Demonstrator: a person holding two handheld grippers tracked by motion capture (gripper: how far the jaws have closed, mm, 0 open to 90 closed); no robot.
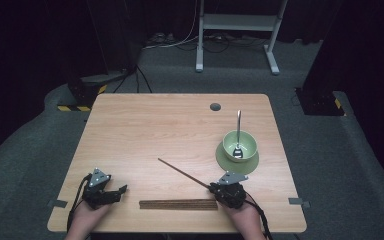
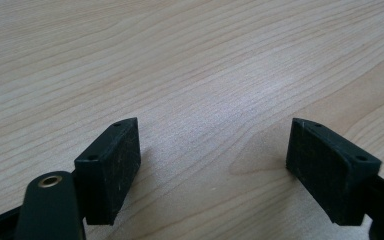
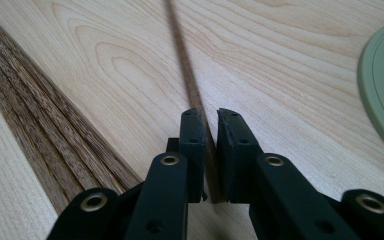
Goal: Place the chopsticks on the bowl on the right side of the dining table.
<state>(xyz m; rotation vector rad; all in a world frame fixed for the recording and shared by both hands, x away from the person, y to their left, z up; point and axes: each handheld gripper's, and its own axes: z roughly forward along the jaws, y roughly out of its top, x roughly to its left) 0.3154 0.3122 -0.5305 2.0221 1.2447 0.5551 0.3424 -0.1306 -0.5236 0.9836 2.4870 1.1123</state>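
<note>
A single dark wooden chopstick (image 1: 182, 173) is seen lying slantwise on the light wooden tabletop (image 1: 145, 130), its far tip pointed toward the table's middle and its near end taken up by the right gripper (image 1: 211, 188) at the front right edge. In the right gripper view the same chopstick (image 3: 186, 75) is shown running away from the camera between the two black jaws, which are pressed in on its near end so that only a thin slit is left between the pads. To the left of that gripper, a row of further chopsticks (image 1: 178, 204) is laid side by side, parallel to the front edge; these are seen as dark striped wood (image 3: 35, 115) at the left of the right gripper view. Just beyond the right gripper, a green bowl (image 1: 240, 145) is set on a green plate (image 1: 225, 161), and a metal spoon (image 1: 238, 134) is stood in the bowl with its handle leaned over the far rim. The plate's rim (image 3: 380, 85) is caught at the right edge of the right gripper view. The left gripper (image 1: 117, 192) is held at the front left of the tabletop, well apart from the chopsticks; its jaws are spread wide over bare wood, with nothing between them.
</note>
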